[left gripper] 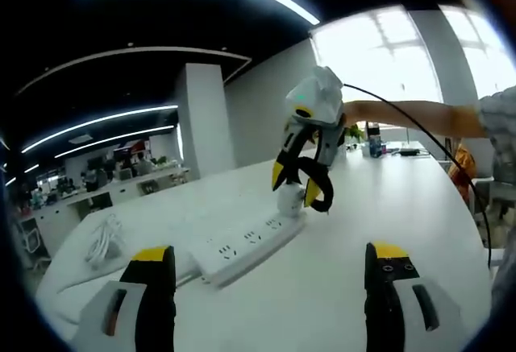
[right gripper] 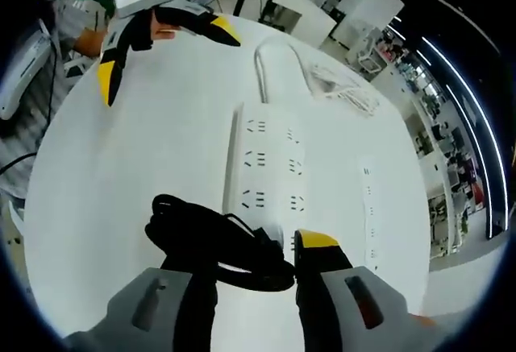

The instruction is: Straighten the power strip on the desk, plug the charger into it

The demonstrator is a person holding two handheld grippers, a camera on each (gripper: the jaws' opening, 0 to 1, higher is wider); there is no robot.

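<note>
The large white table (left gripper: 339, 287) carried everything, w/ an open office behind it. On it lay the long white plastic power strip (right gripper: 266, 171), its socket rows facing up and its thick white cord (right gripper: 278, 62) looping away at the far end; it looked about straight already, so I judged the plugging step was in hand. A loose bundle of thin white cable (left gripper: 101, 243) lay near the table edge, well apart from the strip's near end, prob. just put aside.

The right gripper (right gripper: 278, 263) stood over the end of the strip, seen from the left gripper view as tilted down onto it. Its fingers (right gripper: 318, 247) were clenched on the small white charger (left gripper: 289, 199), w/ the charger's black coiled cable (right gripper: 210, 239) bunched beside the left finger. The charger touched the strip's end socket area; if the pins were fully in, I cannot tell. Holding it from above prob. let the person push straight down.

The left gripper (left gripper: 270, 267) hovered over bare table near the strip, fingers released and wide apart, grasping nothing, maybe ready to steady the strip.

No brand or writing was readable on the strip or charger.
</note>
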